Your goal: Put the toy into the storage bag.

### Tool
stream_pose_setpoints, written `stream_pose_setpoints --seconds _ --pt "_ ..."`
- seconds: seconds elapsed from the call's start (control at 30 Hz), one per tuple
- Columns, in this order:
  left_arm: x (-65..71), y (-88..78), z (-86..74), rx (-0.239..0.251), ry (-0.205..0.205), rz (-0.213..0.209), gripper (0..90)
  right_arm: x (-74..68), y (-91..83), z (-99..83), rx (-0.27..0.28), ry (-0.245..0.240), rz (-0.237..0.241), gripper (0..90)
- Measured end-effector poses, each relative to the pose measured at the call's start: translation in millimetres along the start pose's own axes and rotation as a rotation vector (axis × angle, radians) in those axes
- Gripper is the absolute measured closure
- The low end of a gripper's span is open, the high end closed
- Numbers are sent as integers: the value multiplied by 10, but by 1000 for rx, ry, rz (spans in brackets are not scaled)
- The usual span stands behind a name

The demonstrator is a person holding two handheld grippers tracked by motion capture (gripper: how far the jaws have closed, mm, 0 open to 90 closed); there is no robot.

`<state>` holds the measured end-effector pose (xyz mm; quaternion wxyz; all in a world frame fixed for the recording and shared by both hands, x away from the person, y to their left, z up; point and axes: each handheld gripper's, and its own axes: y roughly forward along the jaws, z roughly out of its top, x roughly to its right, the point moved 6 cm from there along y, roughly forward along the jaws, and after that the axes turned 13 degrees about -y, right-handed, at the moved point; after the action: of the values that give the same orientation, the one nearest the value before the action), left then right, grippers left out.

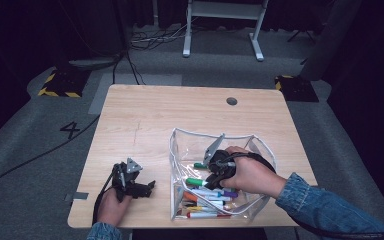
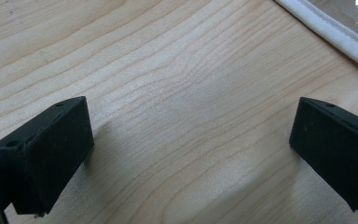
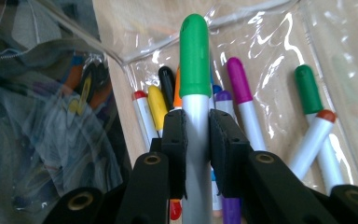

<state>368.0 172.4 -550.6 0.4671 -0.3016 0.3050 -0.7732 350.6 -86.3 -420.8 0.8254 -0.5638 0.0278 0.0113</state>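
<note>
A: So, the right gripper [image 3: 196, 135] is clamping a green-capped marker [image 3: 195, 70] inside the clear pouch [image 1: 180, 137], above the other markers [image 1: 207, 197] lying there.

B: Meaning most are already bagged?

A: Seemingly; this one is not yet let go. The left gripper [image 1: 147, 186] is resting on the table [image 1: 180, 107], jaws wide apart, holding nothing.

B: And the grip itself?

A: The right gripper view is showing the pads pinching the barrel; from above, the hand [image 1: 247, 175] is covering it.

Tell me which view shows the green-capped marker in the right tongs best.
The right gripper view: the green-capped marker stands large, clamped between the right tongs. The high view shows it small beside the hand; the left gripper view shows table.
</note>
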Motion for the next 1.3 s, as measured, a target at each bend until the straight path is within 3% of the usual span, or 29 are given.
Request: stream_pose_setpoints --seconds 0.37,0.4,0.47,0.57,0.6,0.63,0.67,1.0,1.13,1.17,1.2,1.3 --pt "0 0 0 0 0 0 0 -51 198 -65 -58 -24 83 768" --pt "0 0 0 0 0 0 0 -37 212 -68 -53 -29 70 761" --pt "0 0 0 0 0 0 0 15 213 -68 -30 -45 30 583" --pt "0 0 0 0 0 0 0 90 114 -46 20 -38 -35 515" --pt "0 0 0 0 0 0 0 90 114 -46 20 -38 -35 515" --pt "0 0 0 0 0 0 0 133 -32 -20 79 -28 -85 483" --pt "0 0 0 0 0 0 0 142 -108 -16 101 -15 -103 478" --pt "0 0 0 0 0 0 0 124 -822 -212 246 87 -216 494" --pt "1 0 0 0 0 0 0 57 -1129 -434 295 145 -281 489" --pt "1 0 0 0 0 0 0 57 -1129 -434 295 145 -281 489" --pt "1 0 0 0 0 0 0 22 -1249 -596 308 169 -321 489" --pt "1 1 1 0 -1 1 0 -8 -1384 -841 330 210 -356 487"
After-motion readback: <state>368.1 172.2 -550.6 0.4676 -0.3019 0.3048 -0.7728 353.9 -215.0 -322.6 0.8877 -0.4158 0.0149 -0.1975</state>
